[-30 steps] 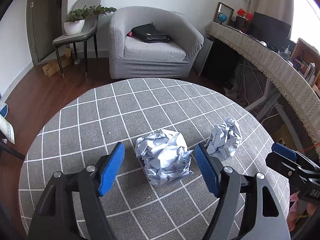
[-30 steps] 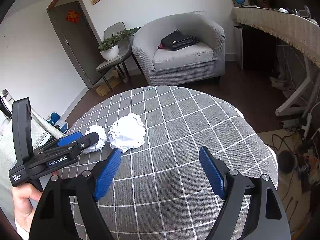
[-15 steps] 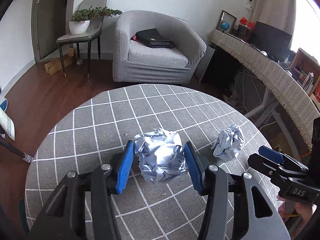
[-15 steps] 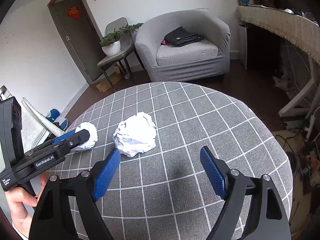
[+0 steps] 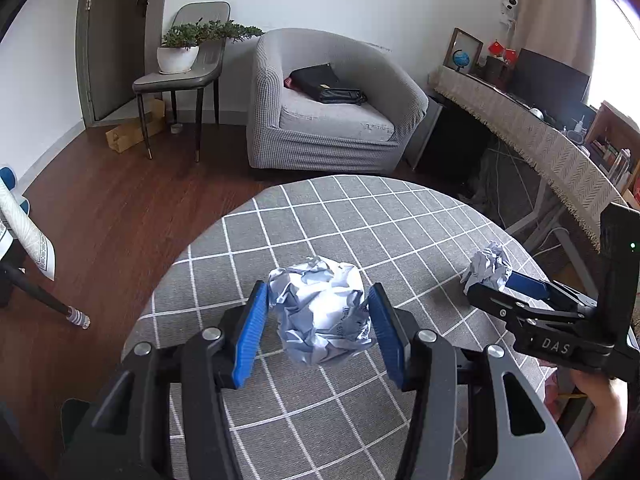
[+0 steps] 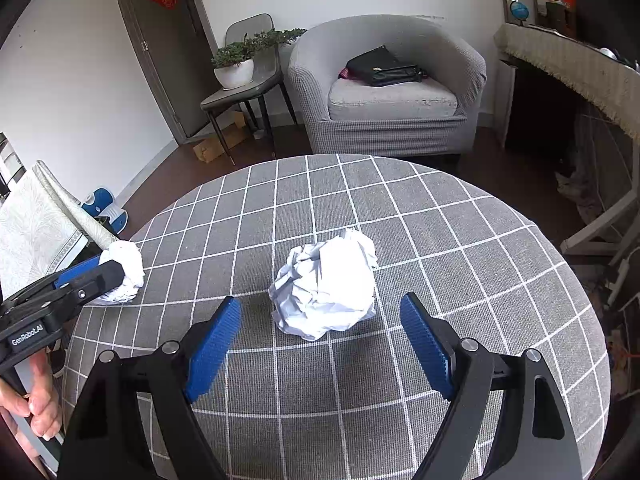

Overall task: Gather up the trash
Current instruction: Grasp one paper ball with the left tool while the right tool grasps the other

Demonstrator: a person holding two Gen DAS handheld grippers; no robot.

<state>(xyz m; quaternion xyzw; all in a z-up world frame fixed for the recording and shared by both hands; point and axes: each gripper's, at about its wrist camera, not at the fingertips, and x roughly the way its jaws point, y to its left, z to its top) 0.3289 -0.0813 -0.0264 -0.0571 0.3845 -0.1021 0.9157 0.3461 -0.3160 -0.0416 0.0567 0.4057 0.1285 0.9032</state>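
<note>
Two crumpled paper balls on round table w/ grey grid cloth (image 6: 460,240). Nearest, left wrist view: left gripper (image 5: 318,322) has its blue pads pressed against both sides of the larger paper ball (image 5: 322,312); ball appears raised off the cloth, but contact underneath cannot be confirmed. Right wrist view: right gripper (image 6: 320,346) has fingers spread wide, nothing between pads; second paper ball (image 6: 326,288) lies on the cloth just beyond the fingertips, roughly centred between them, not touched. Same view, left side: left gripper seen from the side, its ball at the table's left edge, a hand (image 6: 38,396) on the handle below. Left wrist view, right side: right gripper's jaw tips just beside the second ball; hand partly visible at lower right. Beyond table: dark wood floor (image 5: 120,208). Far: grey armchair (image 6: 388,88) w/ black bag (image 6: 380,66) on seat; left of it a chair (image 6: 244,88) carrying a potted plant (image 6: 236,64); door (image 6: 168,52) far left; long desk w/ fringed cover (image 5: 540,140) along right wall.
</note>
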